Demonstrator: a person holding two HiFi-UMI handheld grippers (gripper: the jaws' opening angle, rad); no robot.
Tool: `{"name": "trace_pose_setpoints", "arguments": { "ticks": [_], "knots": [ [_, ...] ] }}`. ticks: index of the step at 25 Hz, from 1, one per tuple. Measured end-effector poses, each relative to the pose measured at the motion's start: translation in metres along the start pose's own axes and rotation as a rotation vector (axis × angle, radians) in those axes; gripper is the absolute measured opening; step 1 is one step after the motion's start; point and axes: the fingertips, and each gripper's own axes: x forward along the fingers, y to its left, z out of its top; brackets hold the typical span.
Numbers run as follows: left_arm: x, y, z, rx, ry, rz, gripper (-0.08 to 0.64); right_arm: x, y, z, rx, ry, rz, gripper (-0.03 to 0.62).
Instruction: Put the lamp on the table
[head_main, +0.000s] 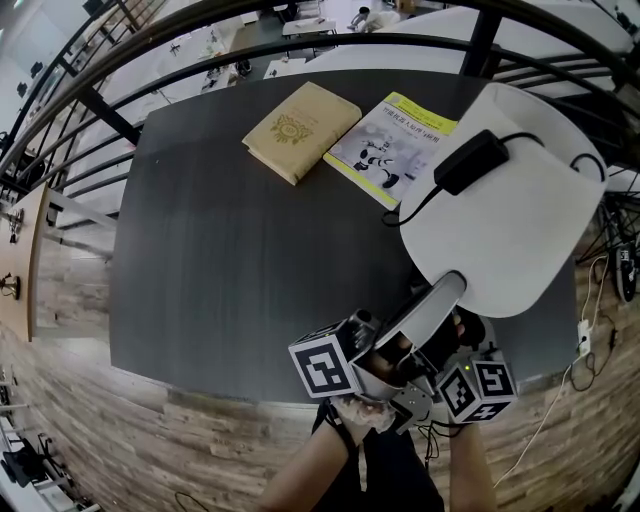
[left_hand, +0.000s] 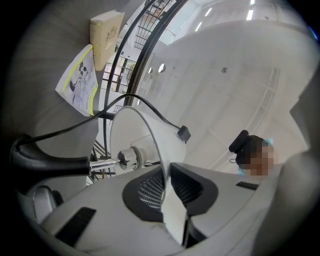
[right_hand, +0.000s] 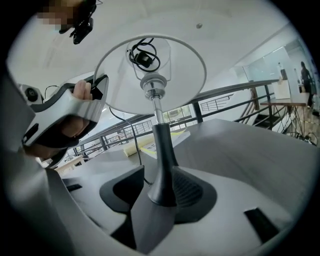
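Observation:
The lamp has a wide white shade (head_main: 520, 210) and a dark slim stem (right_hand: 161, 160), with a black cord and inline box (head_main: 470, 160) lying over the shade. It is held tilted over the near right part of the dark table (head_main: 230, 260). My left gripper (head_main: 452, 290) is shut on the shade's rim (left_hand: 167, 200), with the chrome bulb socket (left_hand: 131, 156) just behind. My right gripper (right_hand: 157, 195) is shut on the flared lower end of the stem. In the head view it (head_main: 462, 332) is mostly hidden under the shade.
A tan book (head_main: 300, 130) and a yellow-edged booklet (head_main: 390, 148) lie at the table's far side. A dark metal railing (head_main: 250, 60) runs behind the table. Cables and a power strip (head_main: 585, 335) lie on the wooden floor at right.

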Motion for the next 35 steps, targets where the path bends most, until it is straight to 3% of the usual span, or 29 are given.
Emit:
{"name": "trace_pose_setpoints", "arguments": {
  "ticks": [15, 35],
  "knots": [
    [-0.025, -0.002, -0.015, 0.015, 0.005, 0.021, 0.089, -0.032, 0.015, -0.037, 0.048, 0.059, -0.021, 0.198],
    [-0.061, 0.0, -0.027, 0.026, 0.02, 0.054, 0.109, -0.036, 0.026, -0.057, 0.048, 0.082, -0.026, 0.198]
  ]
}}
